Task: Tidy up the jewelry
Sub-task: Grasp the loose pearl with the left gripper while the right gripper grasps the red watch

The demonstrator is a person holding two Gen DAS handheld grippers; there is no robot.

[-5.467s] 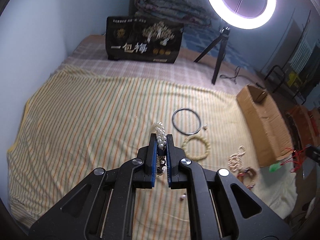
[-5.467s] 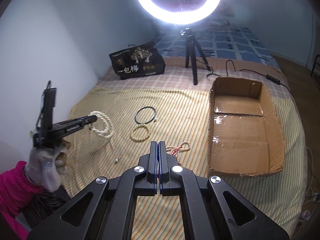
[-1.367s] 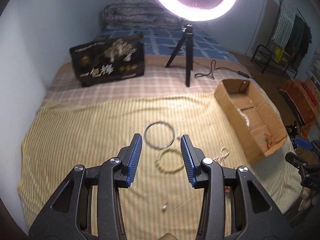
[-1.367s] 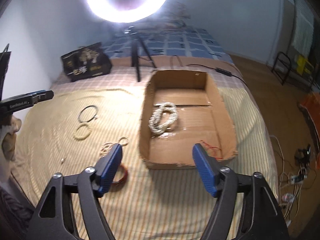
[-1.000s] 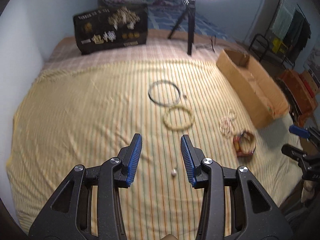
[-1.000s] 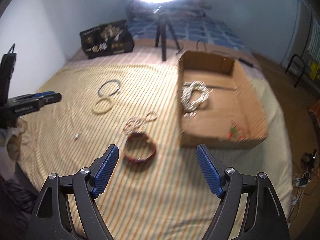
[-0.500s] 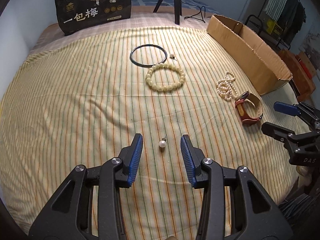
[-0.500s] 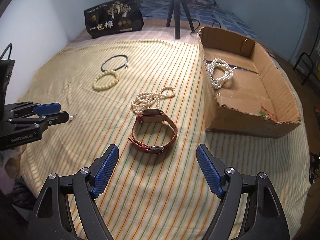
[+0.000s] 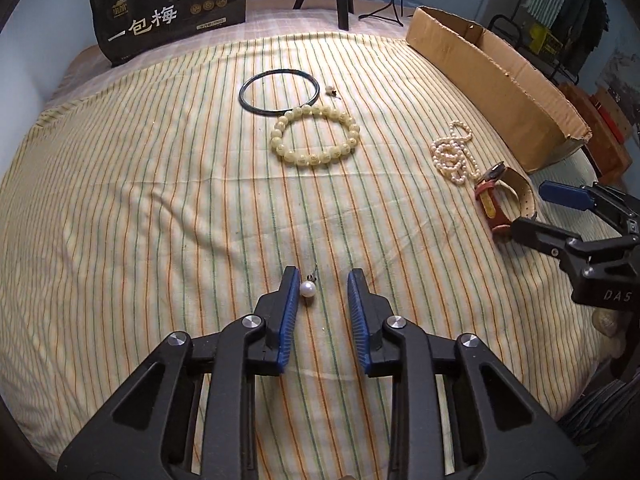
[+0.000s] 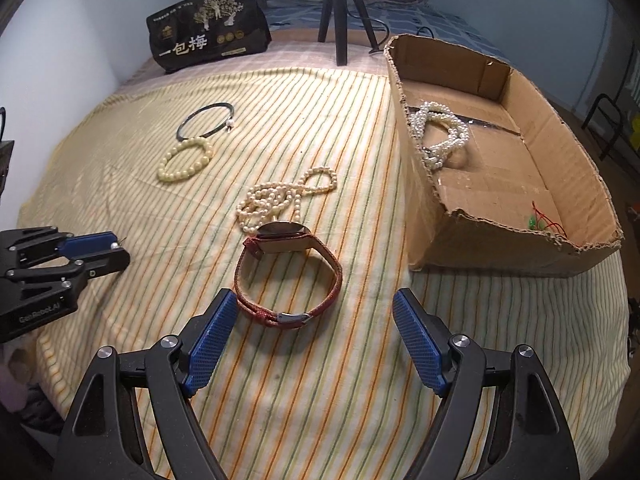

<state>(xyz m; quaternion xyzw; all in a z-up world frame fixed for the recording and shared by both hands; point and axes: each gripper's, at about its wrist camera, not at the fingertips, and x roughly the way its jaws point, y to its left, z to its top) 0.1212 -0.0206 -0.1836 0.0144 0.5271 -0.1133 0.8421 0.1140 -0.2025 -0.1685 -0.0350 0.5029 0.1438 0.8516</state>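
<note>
My left gripper (image 9: 322, 286) is open low over the striped cloth, with a small pearl earring (image 9: 308, 289) between its fingers, close to the left one. My right gripper (image 10: 314, 318) is open wide just in front of a red-strapped watch (image 10: 290, 270). A loose pearl necklace (image 10: 280, 198) lies behind the watch. A cream bead bracelet (image 9: 316, 134), a dark bangle (image 9: 279, 90) and a second small earring (image 9: 331, 90) lie farther back. The cardboard box (image 10: 576, 220) holds a thick pearl rope (image 10: 440, 132) and a red-corded green charm (image 10: 540, 220).
A black printed bag (image 9: 168, 8) and a tripod (image 10: 336, 12) stand at the back of the bed. The bed edge falls off to the right past the box. A rack (image 9: 556, 36) and red boxes (image 9: 604, 116) stand beyond it.
Both grippers have dropped closer to the cloth. The left one now has the pearl earring between its fingers. The right one has closed in on the watch. Both stay open.
</note>
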